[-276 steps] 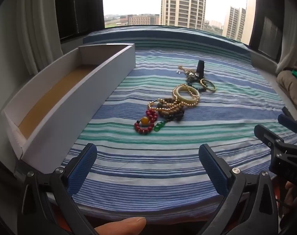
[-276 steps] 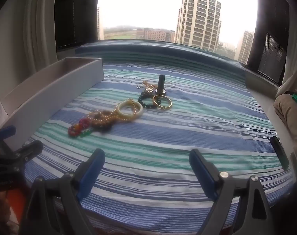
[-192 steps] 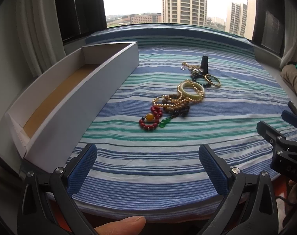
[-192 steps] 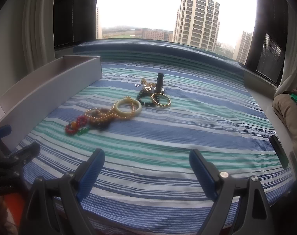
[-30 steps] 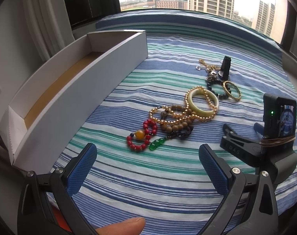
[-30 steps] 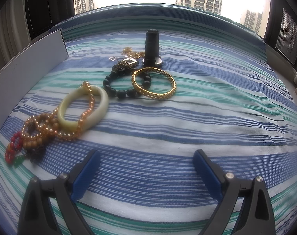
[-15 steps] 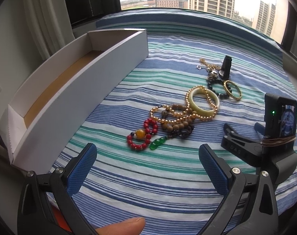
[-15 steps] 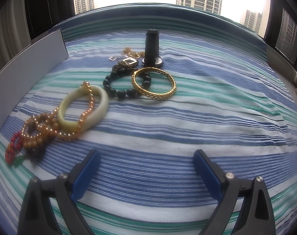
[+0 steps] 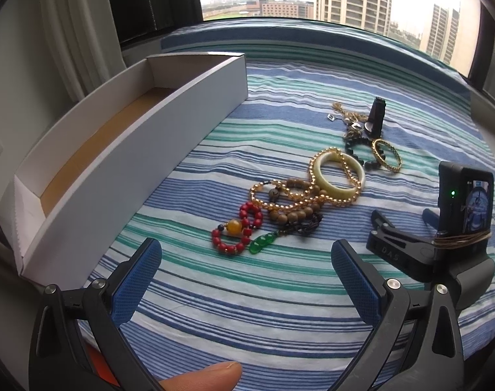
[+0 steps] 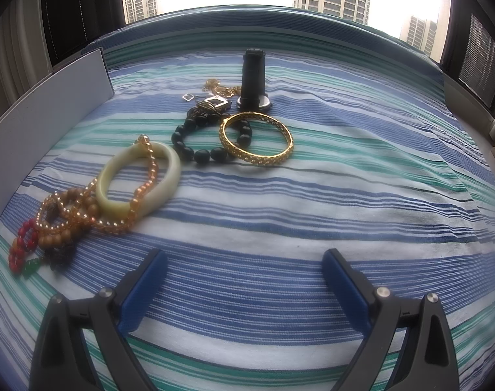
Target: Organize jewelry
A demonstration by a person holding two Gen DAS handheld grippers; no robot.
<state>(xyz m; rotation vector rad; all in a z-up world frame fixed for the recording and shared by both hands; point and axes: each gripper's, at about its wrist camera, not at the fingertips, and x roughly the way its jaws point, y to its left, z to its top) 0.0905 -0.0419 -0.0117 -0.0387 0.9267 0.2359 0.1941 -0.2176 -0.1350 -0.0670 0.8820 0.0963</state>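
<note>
Jewelry lies in a loose line on the striped cloth (image 9: 280,293). Nearest me is a red bead bracelet (image 9: 236,228) (image 10: 21,244), then amber bead strands (image 9: 280,195) (image 10: 117,215) looped through a cream bangle (image 9: 340,172) (image 10: 139,182). Farther off lie a black bead bracelet (image 10: 198,150), a gold bangle (image 9: 386,154) (image 10: 256,143) and a black watch (image 9: 376,117) (image 10: 254,78). My left gripper (image 9: 245,273) is open, just short of the red beads. My right gripper (image 10: 242,283) (image 9: 407,228) is open, low over the cloth, short of the gold bangle.
A long white box (image 9: 143,150) (image 10: 45,110) with a brown floor lies along the left side, nothing in it. A fingertip (image 9: 201,376) shows at the bottom of the left wrist view. Behind the cloth is a window with curtains at both sides.
Over nine seconds both grippers came forward toward the jewelry; the right one dropped low and close to the bangles. In the last second almost nothing moved.
</note>
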